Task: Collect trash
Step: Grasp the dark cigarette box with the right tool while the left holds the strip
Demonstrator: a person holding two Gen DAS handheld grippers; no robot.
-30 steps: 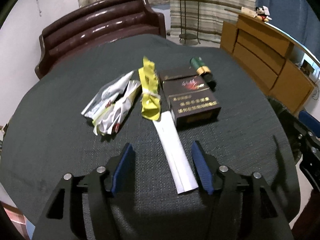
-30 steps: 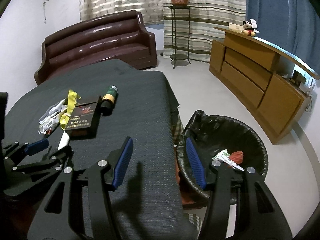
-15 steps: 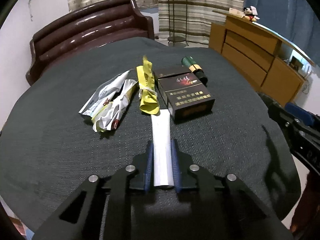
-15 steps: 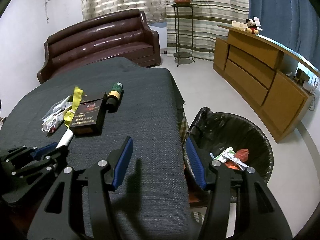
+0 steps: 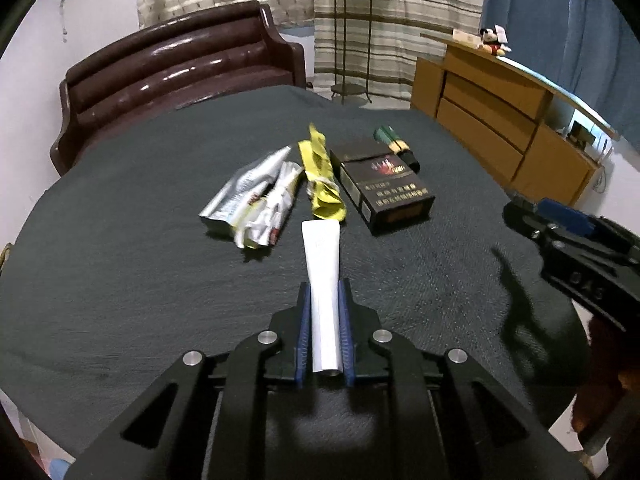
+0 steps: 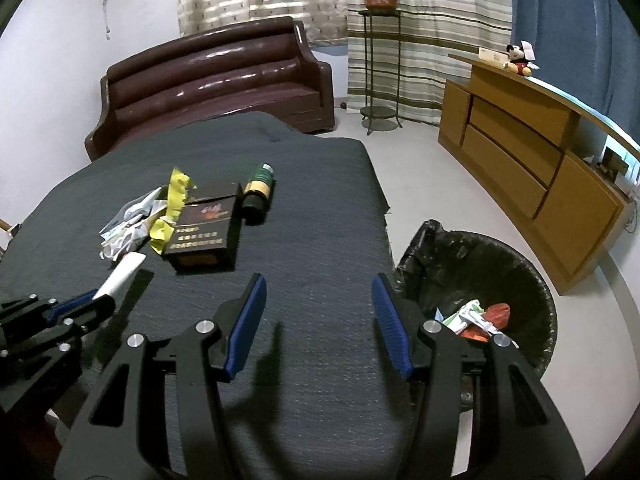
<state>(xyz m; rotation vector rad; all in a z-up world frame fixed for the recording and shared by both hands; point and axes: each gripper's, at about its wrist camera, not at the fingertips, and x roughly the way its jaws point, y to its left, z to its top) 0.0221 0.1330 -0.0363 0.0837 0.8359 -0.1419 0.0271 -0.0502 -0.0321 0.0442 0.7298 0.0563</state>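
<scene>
My left gripper [image 5: 325, 300] is shut on a white paper strip [image 5: 323, 272] and holds it lifted above the dark table [image 5: 120, 280]; the strip also shows in the right wrist view [image 6: 120, 274]. Beyond it lie a yellow wrapper [image 5: 320, 180], crumpled silver and white wrappers [image 5: 256, 204], a dark cigarette box [image 5: 384, 192] and a green bottle [image 5: 396, 148]. My right gripper [image 6: 318, 300] is open and empty above the table's right part. A bin with a black bag [image 6: 480, 272] stands on the floor to the right, with some trash inside.
A brown sofa [image 6: 216, 80] stands behind the table. A wooden sideboard [image 6: 528, 152] runs along the right wall. A plant stand [image 6: 376, 60] is at the back by the curtains.
My left gripper closed on the white strip and has lifted it off the table. My right gripper has stayed open and shifted a little forward.
</scene>
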